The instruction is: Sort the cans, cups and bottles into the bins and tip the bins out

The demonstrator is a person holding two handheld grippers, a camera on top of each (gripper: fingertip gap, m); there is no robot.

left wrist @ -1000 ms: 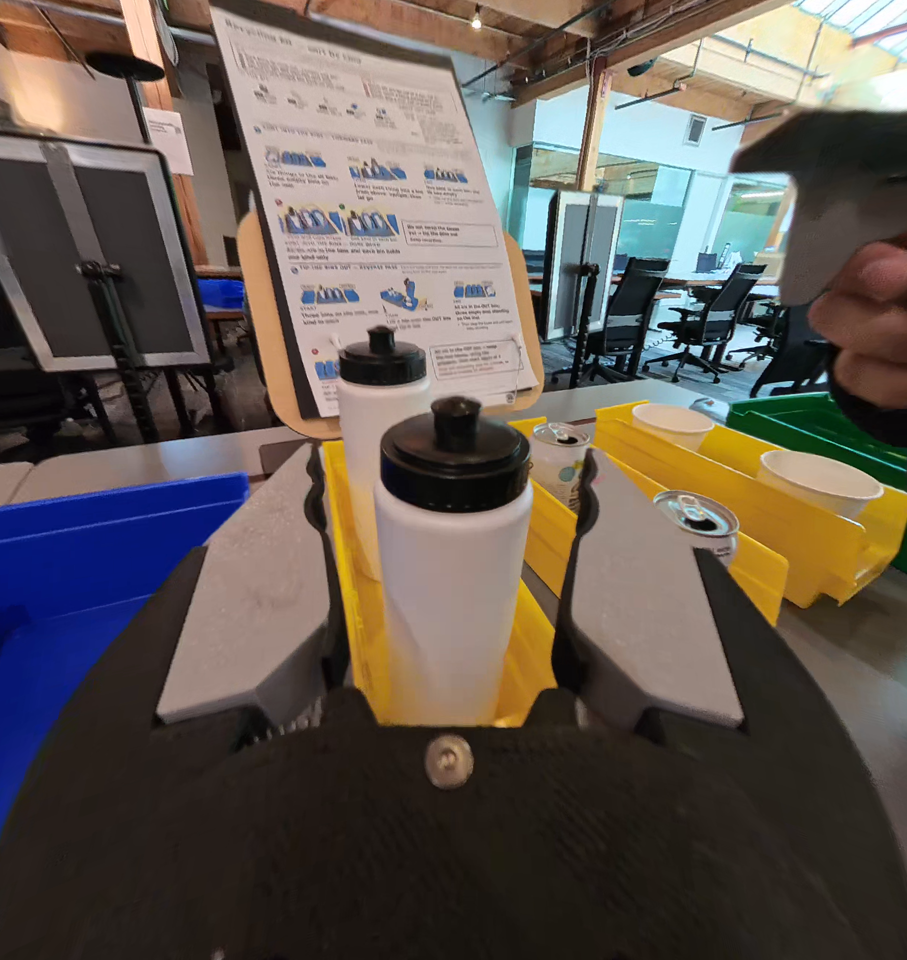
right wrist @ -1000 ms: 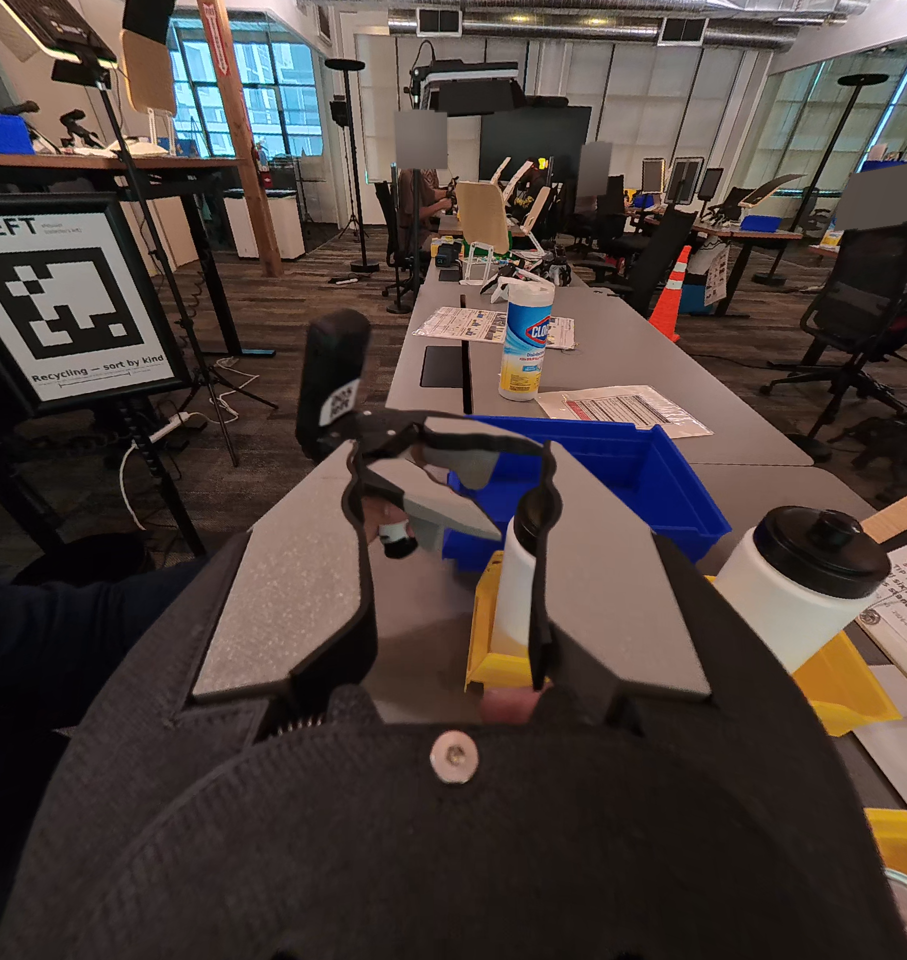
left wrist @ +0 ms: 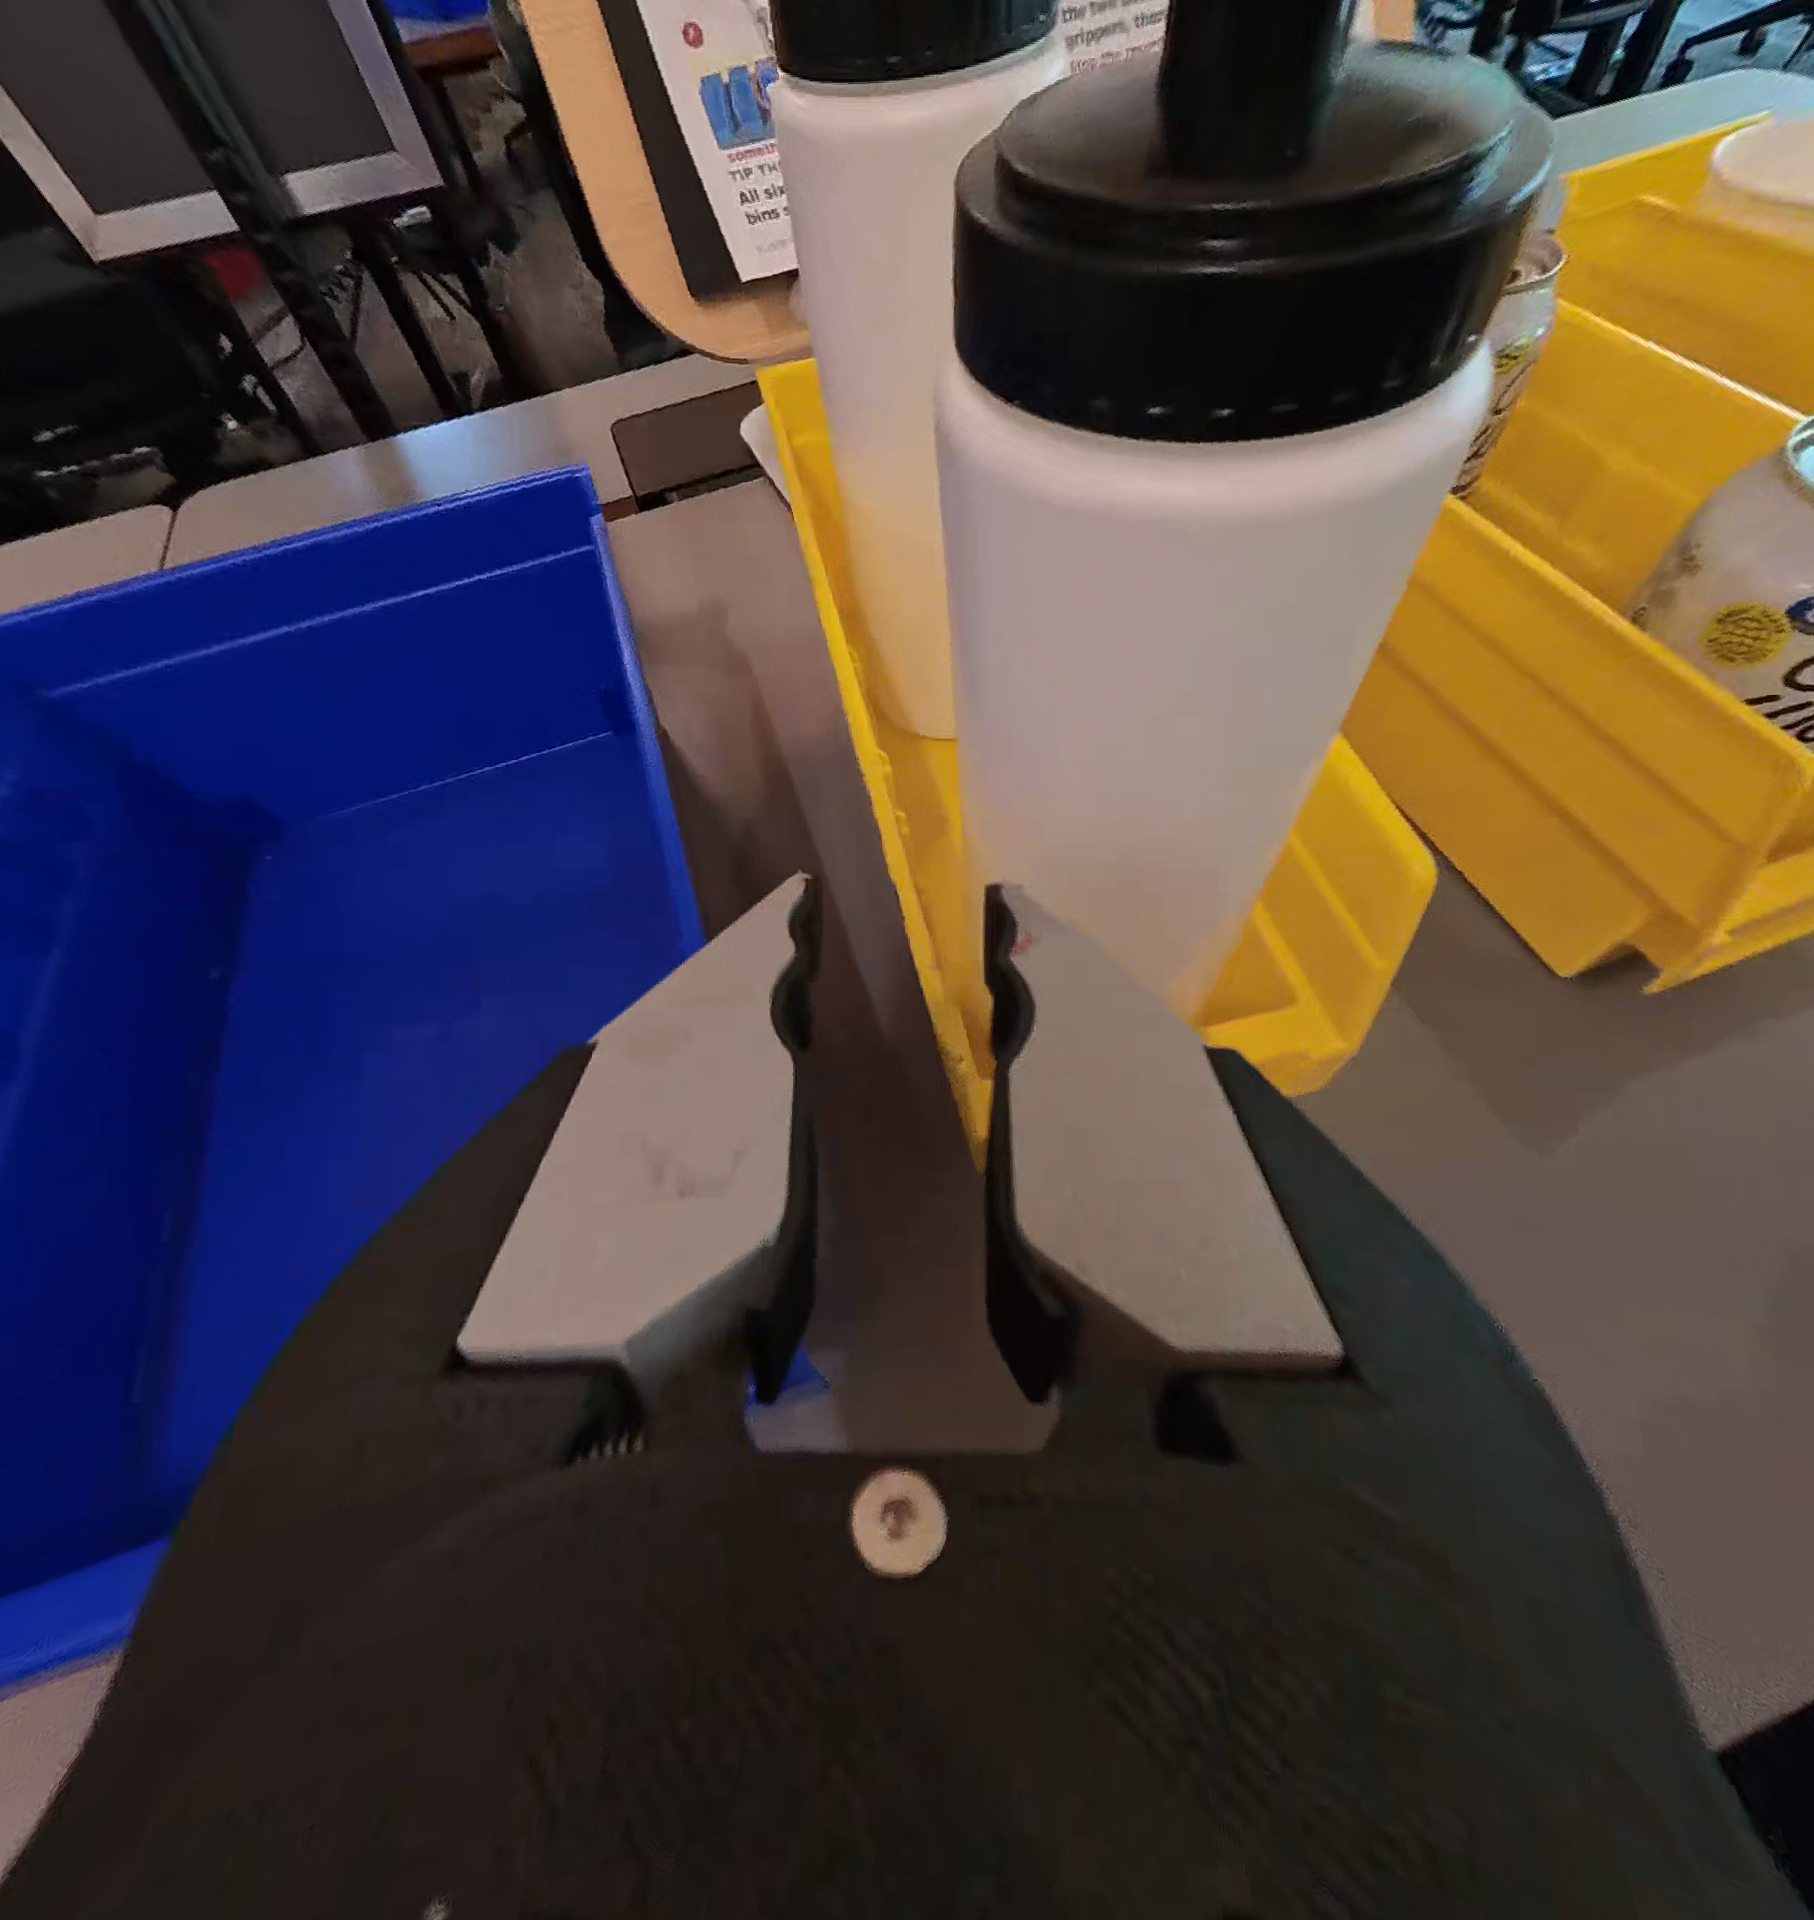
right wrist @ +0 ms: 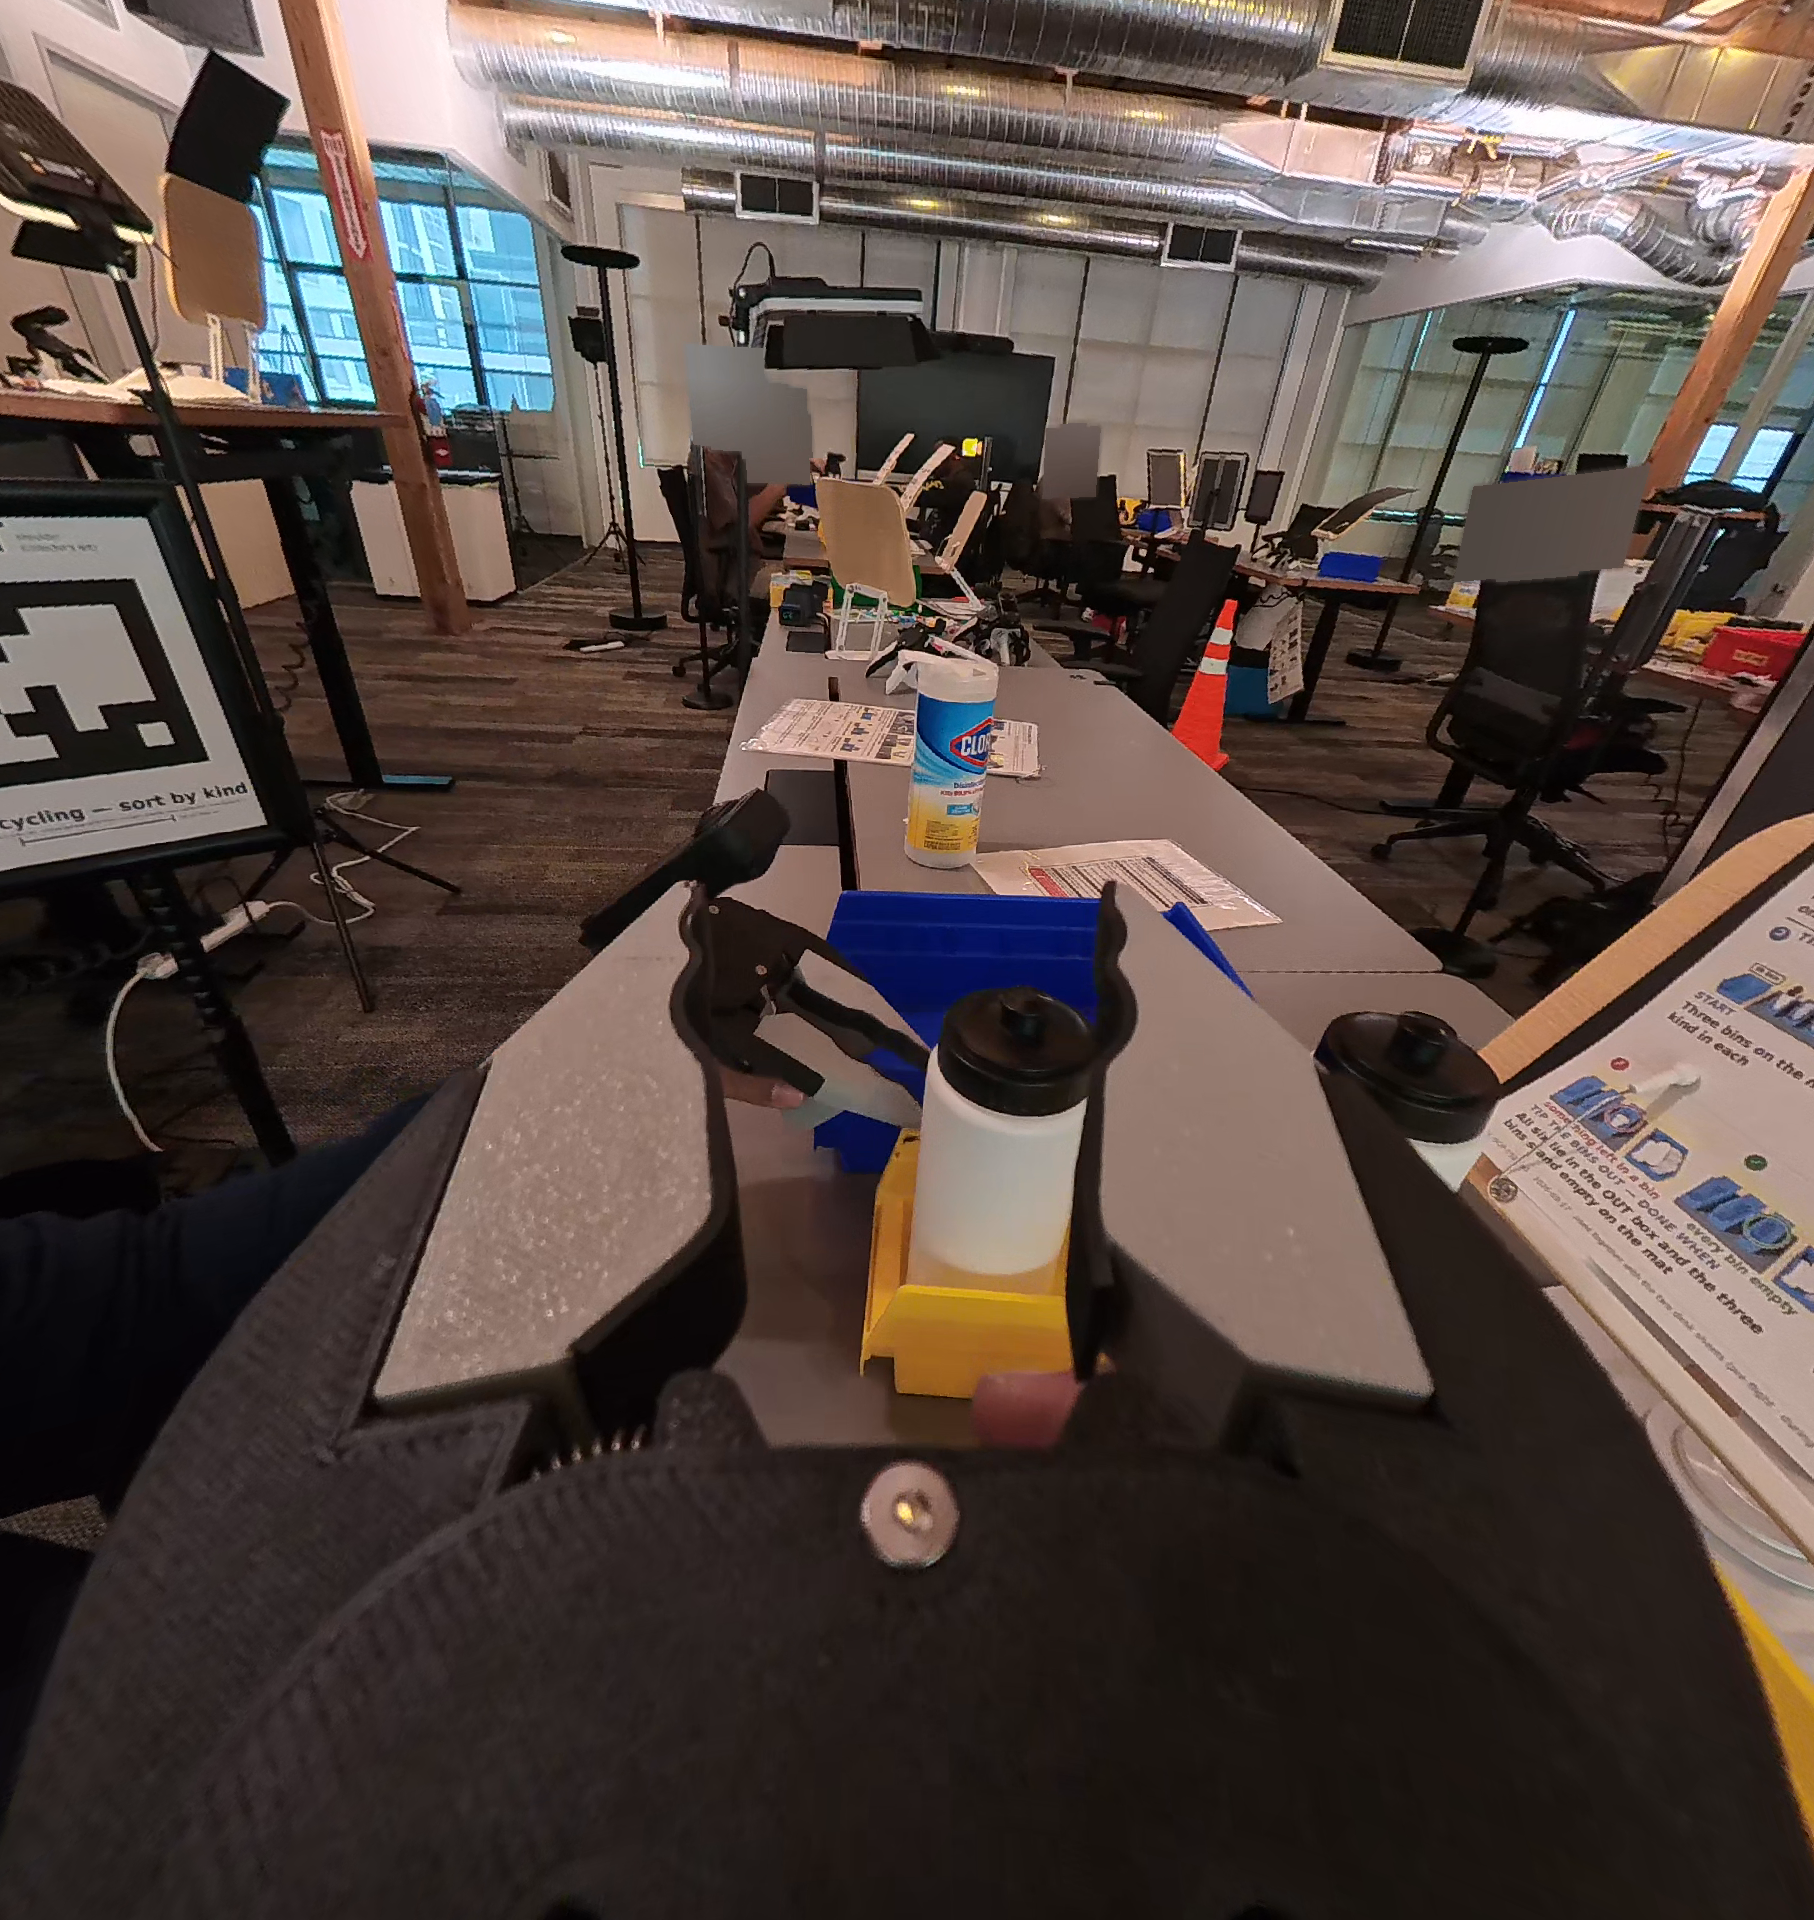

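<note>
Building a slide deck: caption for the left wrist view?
Left gripper straddles yellow bin wall beside two white bottles.

Left wrist view low and very close, looking down at the near white bottle (left wrist: 1183,623), right wrist view higher (farther back), facing across the room, both sharing that bottle (right wrist: 996,1153) and yellow bin (left wrist: 1308,925)

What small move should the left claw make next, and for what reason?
Probably shut the left claw on the side wall of the yellow bin. Its fingers are open and straddle that wall, one outside over the table, one inside beside the near white bottle; nothing is gripped yet.
</note>
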